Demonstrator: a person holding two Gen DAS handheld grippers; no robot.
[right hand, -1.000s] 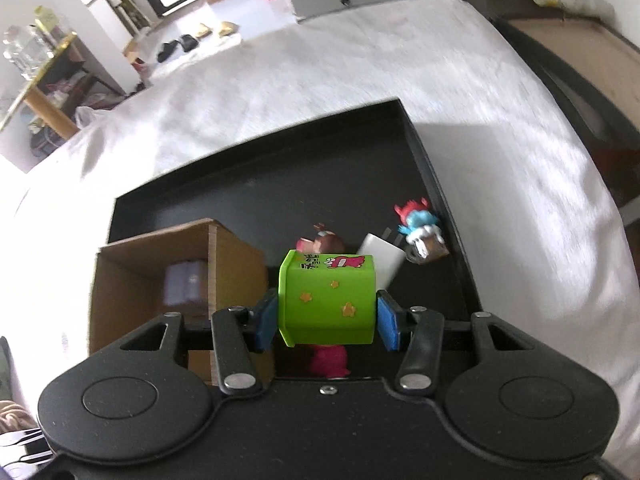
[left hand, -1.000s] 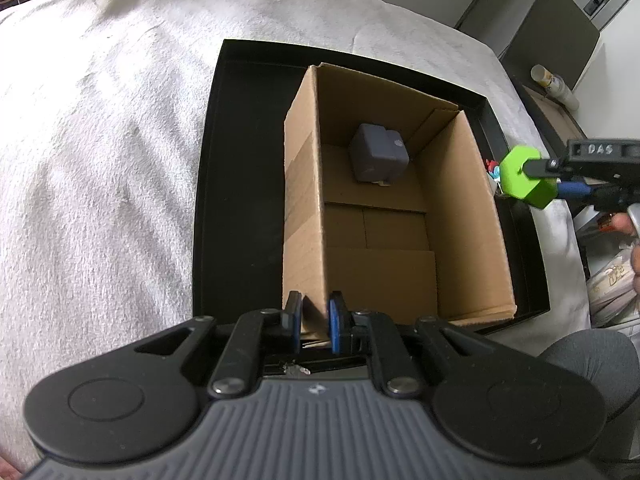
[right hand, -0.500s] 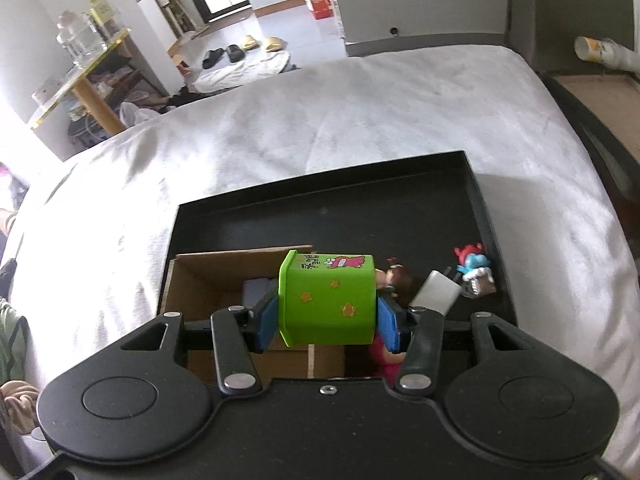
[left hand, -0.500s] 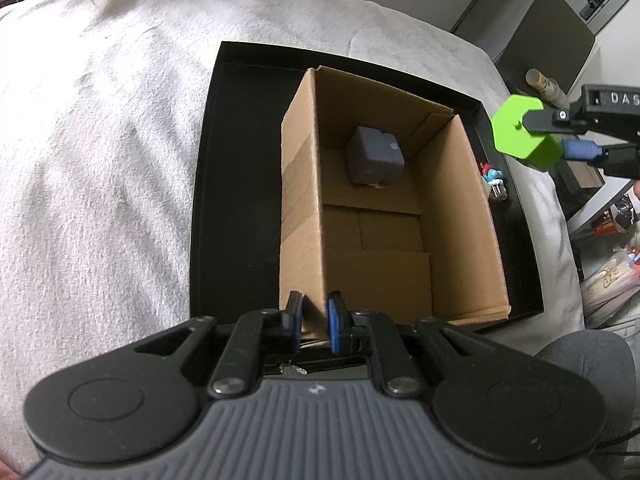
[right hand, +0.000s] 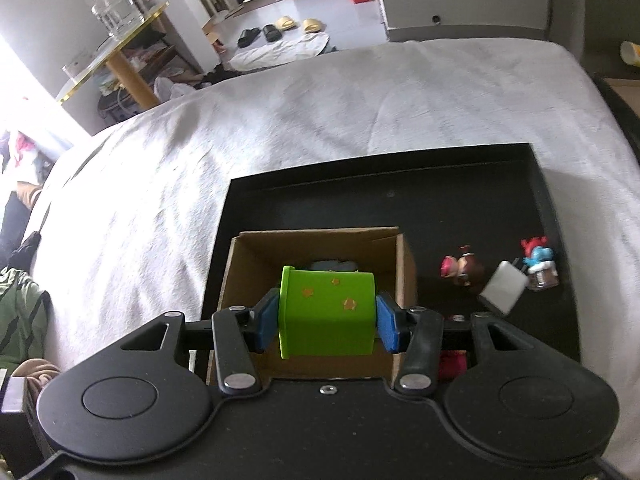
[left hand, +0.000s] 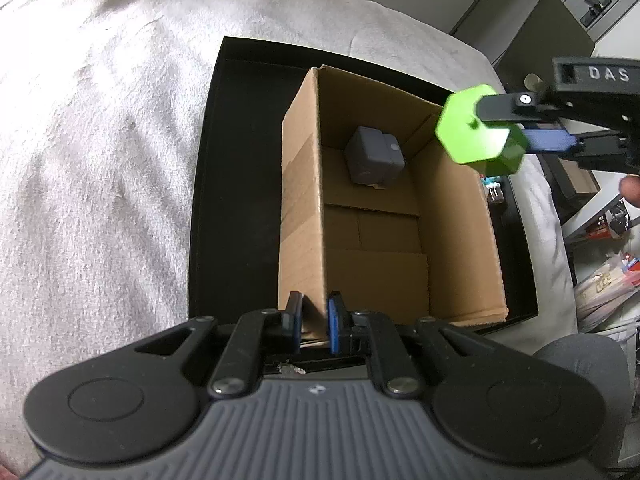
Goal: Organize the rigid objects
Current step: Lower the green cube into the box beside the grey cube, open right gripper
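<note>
An open cardboard box (left hand: 452,216) stands in a black tray (left hand: 240,184) on a white cloth. A grey cube (left hand: 374,156) lies at its far end. My left gripper (left hand: 314,322) is shut on the box's near left wall. My right gripper (right hand: 327,320) is shut on a green block with orange stars (right hand: 326,312) and holds it above the box (right hand: 244,276); the block (left hand: 478,134) hangs over the box's far right corner in the left wrist view.
On the tray (right hand: 460,204) to the right of the box lie a red-brown figurine (right hand: 460,268), a white cube (right hand: 502,286) and a blue-and-red figurine (right hand: 538,260). A pink item (right hand: 452,364) lies by the right fingers. Furniture stands beyond the bed.
My right gripper has carried the green block leftward from above the tray's right side to above the box. The left gripper has kept its hold on the box wall.
</note>
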